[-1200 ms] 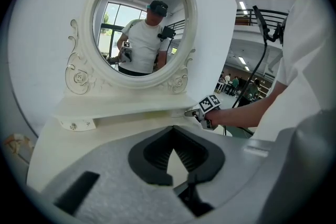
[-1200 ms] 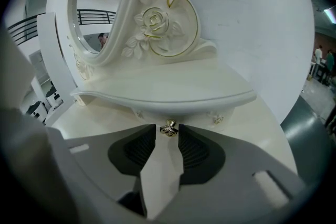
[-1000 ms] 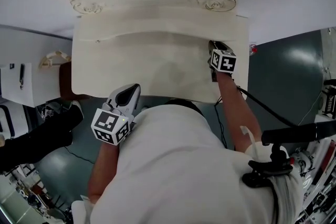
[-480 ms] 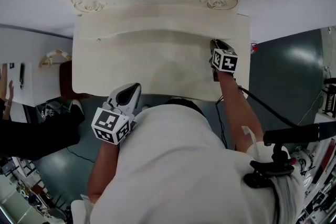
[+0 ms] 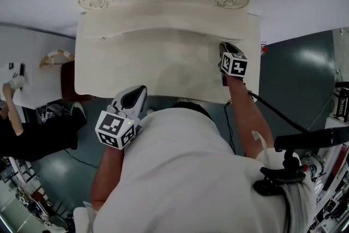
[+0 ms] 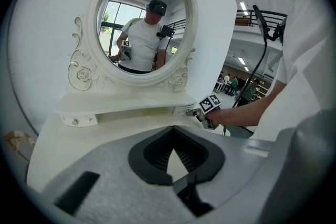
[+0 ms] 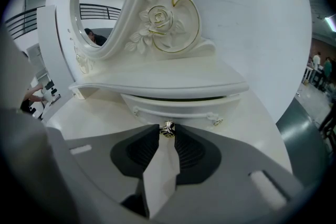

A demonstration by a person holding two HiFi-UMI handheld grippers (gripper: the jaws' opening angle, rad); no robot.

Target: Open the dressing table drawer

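Observation:
The white dressing table point(image 5: 163, 71) has an oval mirror point(image 6: 142, 23) and a raised shelf point(image 7: 157, 84). A small curved drawer point(image 7: 176, 108) sits under the shelf's right end, with a dark slit above its front. My right gripper point(image 7: 167, 132) is shut on the drawer's small metal knob point(image 7: 167, 127), which sits between the jaw tips. In the head view the right gripper point(image 5: 223, 47) points into the shelf's right corner. My left gripper point(image 5: 139, 91) hovers over the table's front edge, apart from the drawer. Its jaw tips meet in the left gripper view point(image 6: 172, 138) with nothing between them.
A matching small drawer point(image 6: 77, 120) sits under the shelf's left end. A cable point(image 5: 272, 109) trails from the right gripper past the table's right side. Another person point(image 5: 32, 136) in black stands at the left by a white panel point(image 5: 24, 87). The floor is grey.
Both grippers stay where they were, and the drawer looks the same. The person in black at the left has moved and raised a hand by the white panel.

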